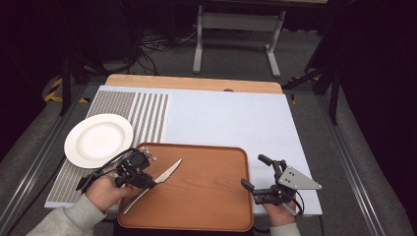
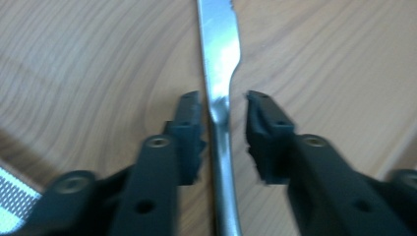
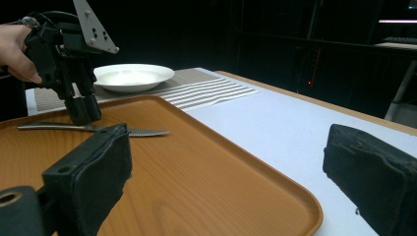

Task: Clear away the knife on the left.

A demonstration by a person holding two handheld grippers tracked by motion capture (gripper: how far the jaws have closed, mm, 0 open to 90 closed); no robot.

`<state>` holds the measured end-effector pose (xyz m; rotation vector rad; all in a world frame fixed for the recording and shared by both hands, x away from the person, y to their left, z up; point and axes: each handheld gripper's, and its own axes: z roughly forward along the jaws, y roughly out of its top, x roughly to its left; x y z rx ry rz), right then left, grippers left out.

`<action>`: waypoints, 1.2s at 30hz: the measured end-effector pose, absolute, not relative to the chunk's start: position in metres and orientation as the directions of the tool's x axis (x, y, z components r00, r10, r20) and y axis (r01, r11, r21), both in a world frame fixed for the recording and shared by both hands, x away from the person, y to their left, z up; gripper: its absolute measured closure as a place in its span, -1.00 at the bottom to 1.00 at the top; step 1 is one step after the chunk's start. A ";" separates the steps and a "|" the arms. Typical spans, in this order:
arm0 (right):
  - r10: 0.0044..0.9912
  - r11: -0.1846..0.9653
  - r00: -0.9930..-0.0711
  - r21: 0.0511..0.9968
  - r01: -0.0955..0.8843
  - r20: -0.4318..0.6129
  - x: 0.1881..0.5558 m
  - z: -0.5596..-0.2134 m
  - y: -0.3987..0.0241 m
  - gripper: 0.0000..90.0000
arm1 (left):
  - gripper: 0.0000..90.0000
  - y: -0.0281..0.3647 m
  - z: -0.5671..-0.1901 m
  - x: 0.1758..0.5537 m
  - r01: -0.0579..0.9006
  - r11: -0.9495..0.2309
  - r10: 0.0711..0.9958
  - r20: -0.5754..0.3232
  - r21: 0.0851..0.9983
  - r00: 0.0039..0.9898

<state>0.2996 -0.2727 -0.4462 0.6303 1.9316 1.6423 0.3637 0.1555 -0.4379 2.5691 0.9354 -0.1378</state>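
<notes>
A metal table knife (image 1: 168,171) lies flat on the wooden tray (image 1: 206,201), blade pointing toward the far right. My left gripper (image 1: 147,183) points down over the knife's neck. In the left gripper view its jaws straddle the knife (image 2: 220,44) with a gap on each side, so my left gripper (image 2: 223,101) is open and the pads do not press the metal. My right gripper (image 1: 252,170) hovers at the tray's right edge, wide open and holding nothing. The right gripper view looks across the tray (image 3: 196,172) to the knife (image 3: 142,132) and my left gripper (image 3: 83,115).
A white plate (image 1: 98,140) with nothing on it sits on a striped placemat (image 1: 147,118) left of the tray. White table covering (image 1: 226,118) stretches behind and to the right of the tray. Beyond the table's far wooden edge stand a metal frame and cables on the floor.
</notes>
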 end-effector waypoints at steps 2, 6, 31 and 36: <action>0.650 0.155 -0.755 0.988 0.016 -0.090 0.300 -0.446 -0.273 -0.89 | 0.23 0.156 -0.437 0.364 0.623 -0.699 0.578 -0.237 0.350 0.781; 0.650 0.153 -0.755 0.988 0.014 -0.090 0.300 -0.446 -0.273 -0.89 | 0.10 0.155 -0.433 0.361 0.574 -0.726 0.533 -0.218 0.378 0.818; 0.648 0.143 -0.758 0.990 0.018 -0.080 0.300 -0.447 -0.273 -0.89 | 0.99 0.143 -0.425 0.361 0.262 -0.863 0.282 -0.019 0.432 0.959; 0.647 0.143 -0.758 0.990 0.015 -0.082 0.300 -0.447 -0.273 -0.89 | 0.99 0.138 -0.432 0.362 0.213 -0.890 0.232 -0.002 0.403 0.973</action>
